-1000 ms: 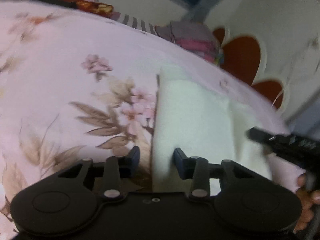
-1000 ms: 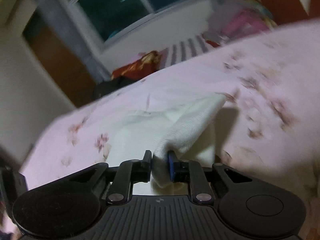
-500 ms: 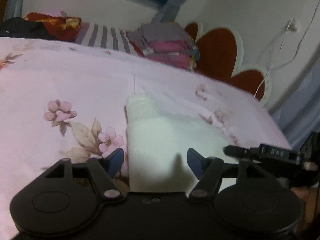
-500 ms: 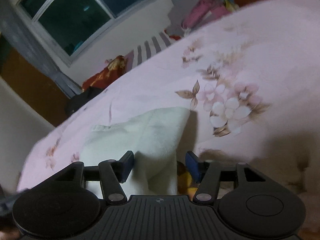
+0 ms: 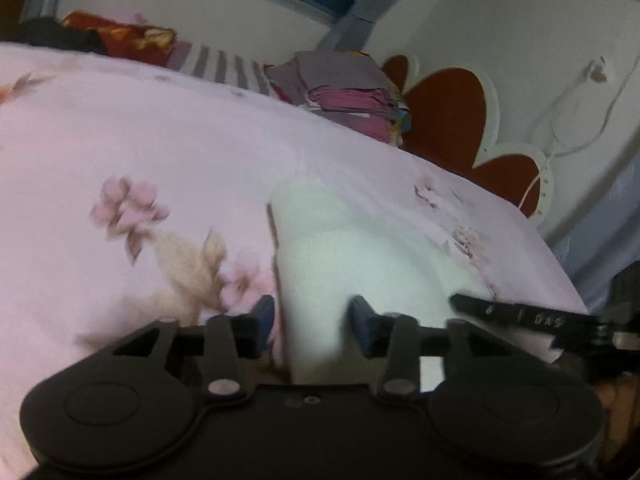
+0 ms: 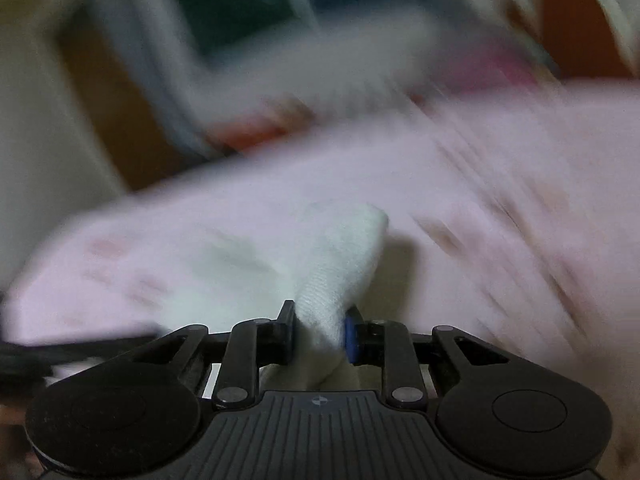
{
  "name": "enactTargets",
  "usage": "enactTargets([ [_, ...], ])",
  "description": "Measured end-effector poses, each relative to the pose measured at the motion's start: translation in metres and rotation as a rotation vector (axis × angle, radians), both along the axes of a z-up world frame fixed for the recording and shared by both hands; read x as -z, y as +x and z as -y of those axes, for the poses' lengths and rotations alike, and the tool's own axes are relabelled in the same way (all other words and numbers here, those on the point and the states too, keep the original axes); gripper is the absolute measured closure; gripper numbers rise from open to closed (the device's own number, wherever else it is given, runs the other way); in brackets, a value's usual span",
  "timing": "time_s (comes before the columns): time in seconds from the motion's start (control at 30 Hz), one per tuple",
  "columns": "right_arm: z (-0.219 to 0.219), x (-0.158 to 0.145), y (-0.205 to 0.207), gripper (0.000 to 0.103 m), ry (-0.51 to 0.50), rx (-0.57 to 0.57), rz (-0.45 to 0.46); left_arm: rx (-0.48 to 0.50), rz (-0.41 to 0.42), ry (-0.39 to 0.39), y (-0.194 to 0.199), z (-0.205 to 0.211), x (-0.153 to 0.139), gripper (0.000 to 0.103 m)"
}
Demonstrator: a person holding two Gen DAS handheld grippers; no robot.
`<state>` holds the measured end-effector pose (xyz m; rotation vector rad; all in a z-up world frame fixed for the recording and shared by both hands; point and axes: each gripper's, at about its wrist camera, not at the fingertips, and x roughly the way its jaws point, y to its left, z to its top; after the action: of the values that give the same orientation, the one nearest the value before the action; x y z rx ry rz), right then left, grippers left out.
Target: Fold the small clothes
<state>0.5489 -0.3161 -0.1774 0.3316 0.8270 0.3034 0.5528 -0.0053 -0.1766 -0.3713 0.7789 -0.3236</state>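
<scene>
One claw (image 6: 319,330) pinching white cloth (image 6: 340,256)

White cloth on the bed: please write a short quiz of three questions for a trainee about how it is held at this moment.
1. True or false: the left gripper is shut on the white cloth.
2. Which gripper pinches a fold of the cloth? A. left B. right
3. Fill in: the cloth lies on a pink ____ bedsheet.

Key: 1 false; 2 B; 3 floral.

Faint letters "DAS" on the right tool (image 5: 552,322), seen from left wrist
</scene>
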Motion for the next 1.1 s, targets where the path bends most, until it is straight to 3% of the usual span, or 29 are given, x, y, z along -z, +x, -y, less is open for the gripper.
enactTargets([
  [0.07, 0.014, 0.002, -0.004, 0.079, 0.097, 0.021, -0.007, 0.048, -0.02, 0.041, 0.012, 0.007, -0.003, 0.057],
  [0.17, 0.015, -0.002, -0.01, 0.079, 0.086, 0.017, -0.007, 0.055, -0.04, 0.068, 0.024, 0.009, -0.006, 0.052],
  [0.23, 0.014, -0.007, -0.008, 0.074, 0.081, 0.041, -0.005, 0.045, -0.002, 0.082, 0.025, 0.01, -0.019, 0.055],
  [0.33, 0.014, -0.031, -0.011, 0.07, 0.041, 0.075, 0.077, 0.063, 0.046, 0.08, 0.028, 0.011, -0.034, 0.057],
  [0.4, 0.011, -0.033, -0.004, 0.07, 0.032, 0.053, 0.074, 0.111, 0.017, 0.165, 0.036, 0.025, -0.03, 0.059],
  [0.47, 0.004, -0.017, 0.012, 0.07, -0.05, 0.037, -0.056, 0.157, -0.051, 0.272, 0.046, 0.038, -0.014, 0.051],
  [0.5, 0.006, -0.008, 0.015, 0.07, -0.062, 0.051, -0.1, 0.132, -0.056, 0.247, 0.046, 0.035, -0.013, 0.051],
  [0.57, 0.015, -0.013, 0.008, 0.07, -0.019, 0.099, -0.092, 0.116, -0.044, 0.241, 0.039, 0.032, -0.022, 0.057],
  [0.63, 0.017, -0.033, -0.014, 0.07, -0.047, 0.11, 0.005, 0.12, 0.022, 0.205, 0.02, 0.027, -0.034, 0.057],
  [0.7, 0.013, -0.047, -0.035, 0.07, -0.012, 0.054, 0.06, 0.123, 0.065, 0.162, 0.001, 0.027, -0.036, 0.058],
  [0.77, -0.003, -0.054, -0.054, 0.071, -0.031, -0.035, 0.102, 0.145, 0.07, 0.178, -0.008, 0.036, -0.031, 0.058],
  [0.8, -0.012, -0.052, -0.055, 0.074, -0.051, -0.075, 0.091, 0.155, 0.046, 0.214, -0.009, 0.043, -0.025, 0.057],
  [0.87, -0.028, -0.033, -0.054, 0.081, -0.186, -0.106, 0.013, 0.156, 0.021, 0.311, -0.009, 0.055, -0.013, 0.054],
  [0.93, -0.021, -0.023, -0.052, 0.08, -0.135, -0.066, -0.02, 0.121, 0.001, 0.262, -0.012, 0.046, -0.016, 0.056],
  [0.97, -0.018, -0.029, -0.054, 0.081, -0.114, -0.049, -0.033, 0.111, 0.004, 0.249, -0.019, 0.044, -0.022, 0.063],
  [1.1, -0.022, -0.058, -0.082, 0.087, -0.114, -0.118, 0.047, 0.123, 0.062, 0.247, -0.072, 0.044, -0.041, 0.067],
])
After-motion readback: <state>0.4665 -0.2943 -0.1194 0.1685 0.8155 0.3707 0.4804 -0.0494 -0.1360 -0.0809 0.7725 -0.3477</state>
